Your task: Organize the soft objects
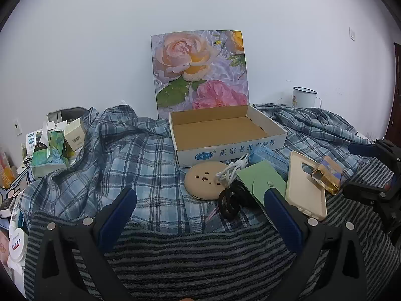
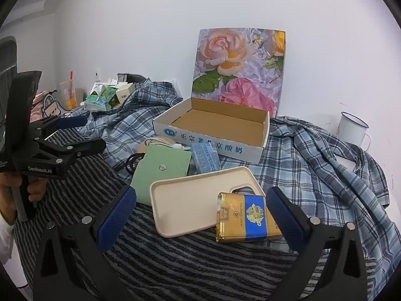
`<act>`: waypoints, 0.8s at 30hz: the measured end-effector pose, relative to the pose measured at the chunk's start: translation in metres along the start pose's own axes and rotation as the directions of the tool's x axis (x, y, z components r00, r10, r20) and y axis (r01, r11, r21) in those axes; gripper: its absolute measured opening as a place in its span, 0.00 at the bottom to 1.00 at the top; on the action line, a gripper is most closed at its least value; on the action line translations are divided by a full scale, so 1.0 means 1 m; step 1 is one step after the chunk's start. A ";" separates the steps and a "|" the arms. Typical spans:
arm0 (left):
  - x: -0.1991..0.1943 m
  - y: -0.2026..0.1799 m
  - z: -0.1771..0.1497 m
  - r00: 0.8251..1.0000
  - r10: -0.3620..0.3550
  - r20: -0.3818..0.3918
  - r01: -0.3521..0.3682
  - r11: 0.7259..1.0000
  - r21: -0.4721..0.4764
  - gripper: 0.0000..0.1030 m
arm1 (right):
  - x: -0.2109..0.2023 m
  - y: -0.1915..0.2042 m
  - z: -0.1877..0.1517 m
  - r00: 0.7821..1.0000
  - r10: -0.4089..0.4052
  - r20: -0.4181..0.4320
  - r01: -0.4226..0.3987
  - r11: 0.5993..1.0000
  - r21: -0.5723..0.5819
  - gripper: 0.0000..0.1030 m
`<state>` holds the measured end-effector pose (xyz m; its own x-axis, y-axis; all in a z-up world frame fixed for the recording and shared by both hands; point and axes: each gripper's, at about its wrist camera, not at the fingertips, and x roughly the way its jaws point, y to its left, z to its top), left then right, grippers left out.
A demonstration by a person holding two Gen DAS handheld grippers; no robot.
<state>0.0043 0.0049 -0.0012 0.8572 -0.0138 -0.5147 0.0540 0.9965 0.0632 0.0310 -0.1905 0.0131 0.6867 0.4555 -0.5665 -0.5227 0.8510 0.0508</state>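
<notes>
An open cardboard box (image 1: 220, 130) with a rose-print lid stands upright on a blue plaid shirt (image 1: 140, 160). In front of it lie a beige disc (image 1: 200, 180), a white cable (image 1: 233, 170), black rings (image 1: 228, 203), a green pouch (image 1: 260, 178), a blue tissue pack (image 2: 205, 159), a cream phone case (image 2: 195, 200) and a gold-and-blue cigarette pack (image 2: 245, 218). My left gripper (image 1: 198, 195) hovers open over the striped towel (image 1: 190, 258), short of the rings. My right gripper (image 2: 201, 193) is open, with the phone case and cigarette pack lying between its fingers, untouched.
A tissue box (image 1: 50, 155) and small cartons crowd the far left, with jars (image 1: 17, 245) at the left edge. A white enamel mug (image 2: 353, 130) stands at the back right by the wall. The plaid shirt also drapes over the right side (image 2: 325, 165).
</notes>
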 end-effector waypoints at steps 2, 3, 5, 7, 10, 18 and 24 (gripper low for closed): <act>0.000 0.000 0.000 1.000 0.000 0.001 0.000 1.000 0.001 1.00 | 0.000 0.000 0.000 1.000 0.001 -0.002 -0.001 1.000 0.001 1.00; 0.000 0.000 0.001 1.000 0.000 -0.001 0.000 1.000 0.001 1.00 | 0.000 0.000 0.000 1.000 0.001 -0.001 -0.001 1.000 0.001 1.00; 0.000 0.000 0.001 1.000 0.000 0.000 0.000 1.000 0.000 1.00 | 0.000 0.001 0.000 1.000 0.000 -0.002 0.000 1.000 0.002 1.00; 0.000 0.001 0.000 1.000 0.000 0.001 0.000 1.000 0.000 1.00 | 0.000 0.000 0.000 1.000 0.000 -0.001 0.000 1.000 0.002 1.00; 0.000 0.001 0.001 1.000 0.000 -0.002 0.000 1.000 0.001 1.00 | 0.000 0.000 0.000 1.000 0.001 0.000 -0.001 1.000 0.003 1.00; 0.000 0.001 0.000 1.000 0.002 -0.002 -0.002 1.000 0.003 1.00 | 0.000 0.000 0.000 1.000 0.002 -0.001 -0.002 1.000 0.004 1.00; 0.000 0.000 0.000 1.000 0.002 -0.001 -0.002 1.000 0.004 1.00 | 0.001 -0.001 0.000 1.000 0.002 -0.002 -0.002 1.000 0.005 1.00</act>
<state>0.0043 0.0050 -0.0015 0.8570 -0.0117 -0.5152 0.0541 0.9963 0.0673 0.0316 -0.1907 0.0123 0.6848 0.4568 -0.5678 -0.5215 0.8514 0.0561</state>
